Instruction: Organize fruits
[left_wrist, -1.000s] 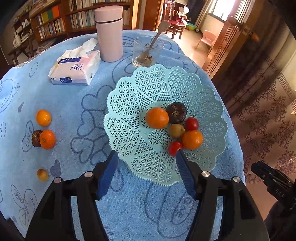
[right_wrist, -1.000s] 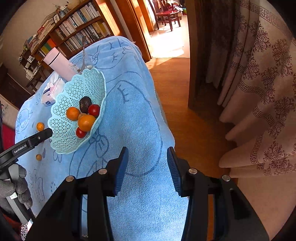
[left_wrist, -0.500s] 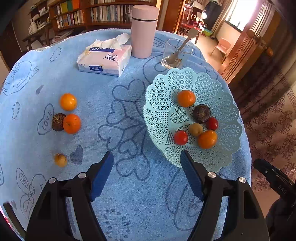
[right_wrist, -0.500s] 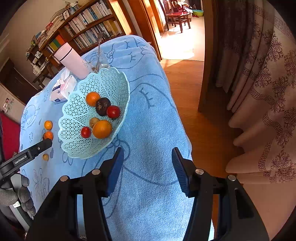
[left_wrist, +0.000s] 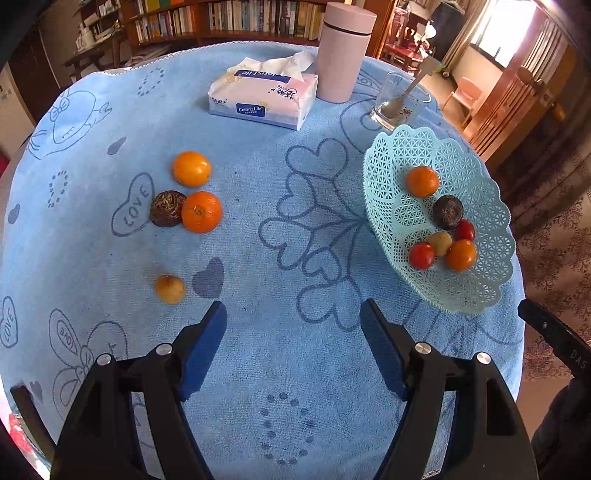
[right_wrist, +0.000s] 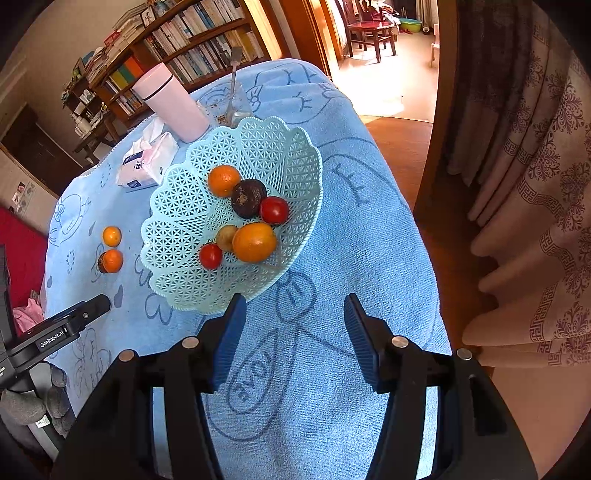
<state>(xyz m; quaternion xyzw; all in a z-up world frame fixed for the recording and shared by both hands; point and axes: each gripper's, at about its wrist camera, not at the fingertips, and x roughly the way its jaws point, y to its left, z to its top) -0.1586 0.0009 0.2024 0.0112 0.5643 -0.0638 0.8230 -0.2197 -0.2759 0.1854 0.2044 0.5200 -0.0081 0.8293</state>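
Mint lattice basket (left_wrist: 476, 284) holding six fruits, four fruits loose on blue cloth (left_wrist: 258, 155): two oranges (left_wrist: 191, 168), one passion fruit (left_wrist: 167, 208), one small yellow fruit (left_wrist: 170, 289), left gripper (left_wrist: 293, 325) and right gripper (right_wrist: 291, 317) both spread wide, empty

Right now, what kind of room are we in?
Probably a home living or study room: full bookshelves line the wall behind the table, a doorway shows a wooden dining table beyond, and patterned curtains hang beside it.
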